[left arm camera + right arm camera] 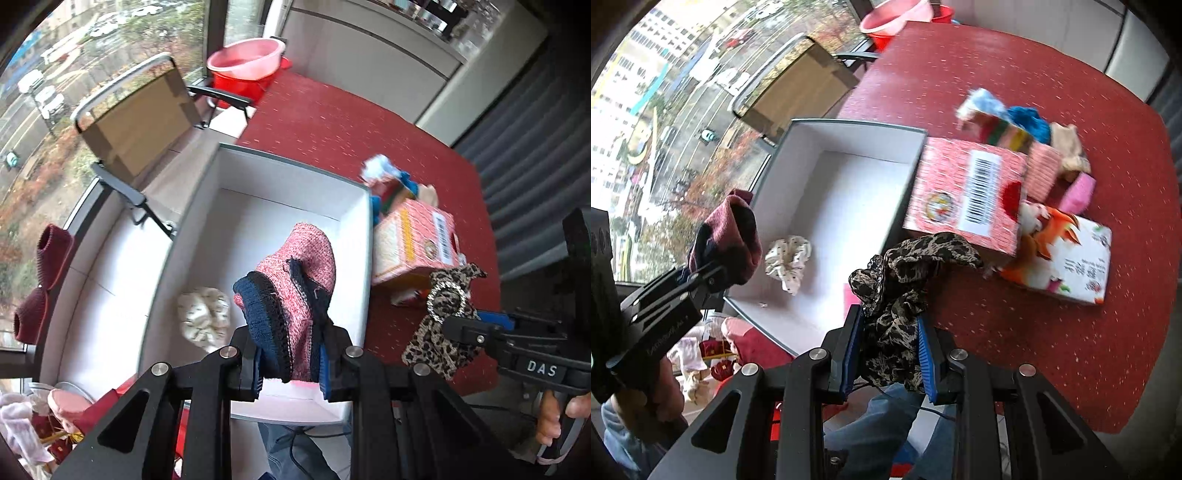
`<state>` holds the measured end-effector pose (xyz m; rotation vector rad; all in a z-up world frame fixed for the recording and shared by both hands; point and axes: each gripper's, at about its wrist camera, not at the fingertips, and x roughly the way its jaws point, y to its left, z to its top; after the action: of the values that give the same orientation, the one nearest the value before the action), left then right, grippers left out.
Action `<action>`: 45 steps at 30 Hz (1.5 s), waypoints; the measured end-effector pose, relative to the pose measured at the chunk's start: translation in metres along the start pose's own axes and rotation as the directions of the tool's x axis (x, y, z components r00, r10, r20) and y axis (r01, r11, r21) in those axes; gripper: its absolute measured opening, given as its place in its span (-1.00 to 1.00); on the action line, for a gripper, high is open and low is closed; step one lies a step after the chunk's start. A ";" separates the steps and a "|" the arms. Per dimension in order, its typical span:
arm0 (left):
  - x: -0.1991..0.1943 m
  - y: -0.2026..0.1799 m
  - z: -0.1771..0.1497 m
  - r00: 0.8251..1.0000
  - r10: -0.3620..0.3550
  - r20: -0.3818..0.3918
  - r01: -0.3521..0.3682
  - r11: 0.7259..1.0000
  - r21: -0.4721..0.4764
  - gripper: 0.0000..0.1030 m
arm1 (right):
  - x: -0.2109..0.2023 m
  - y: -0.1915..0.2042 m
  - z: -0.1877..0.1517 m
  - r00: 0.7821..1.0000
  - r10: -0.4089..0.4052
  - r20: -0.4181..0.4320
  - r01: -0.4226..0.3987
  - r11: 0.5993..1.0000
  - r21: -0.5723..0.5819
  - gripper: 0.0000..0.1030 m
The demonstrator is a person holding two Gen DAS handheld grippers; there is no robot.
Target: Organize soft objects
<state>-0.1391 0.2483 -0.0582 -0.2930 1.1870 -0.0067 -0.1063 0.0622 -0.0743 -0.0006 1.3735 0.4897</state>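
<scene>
Left gripper [291,369] fingers clamped on pink-and-navy knit sock [295,280] over white box [258,206]; right gripper [891,354] fingers clamped on leopard scrunchie [905,295] above red desk [1052,332], white scrunchie [788,258] ahead-left inside box.

pink basin [246,59] | folding chair [140,122] | red table [1034,332] | pink carton [967,192]

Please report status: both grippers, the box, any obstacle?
Left gripper shut on sock, over box. Right gripper shut on leopard scrunchie. White scrunchie in box. Nothing blocking.
</scene>
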 end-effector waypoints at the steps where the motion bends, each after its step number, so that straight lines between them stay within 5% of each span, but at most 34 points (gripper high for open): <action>1: -0.001 0.004 0.001 1.000 0.006 0.004 -0.006 1.000 -0.008 -0.53 | 0.001 0.004 0.001 1.000 0.002 -0.002 -0.002 1.000 -0.008 -0.42; 13: -0.006 0.042 0.000 0.998 0.065 0.027 -0.062 0.993 -0.098 -0.53 | 0.019 0.038 0.019 0.999 0.017 -0.039 -0.021 0.992 -0.121 -0.42; 27: 0.006 0.036 0.004 0.996 0.086 -0.006 -0.086 0.992 -0.094 -0.53 | 0.030 0.062 0.027 0.998 0.011 -0.061 -0.021 0.984 -0.175 -0.42; 45: 0.047 0.018 0.009 0.981 0.124 -0.151 -0.134 0.989 -0.058 -0.53 | 0.039 0.059 0.045 0.998 -0.003 -0.065 -0.006 0.991 -0.136 -0.42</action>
<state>-0.1156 0.2598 -0.1023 -0.2778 1.3530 0.1274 -0.0798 0.1406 -0.0848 -0.1281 1.4014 0.5887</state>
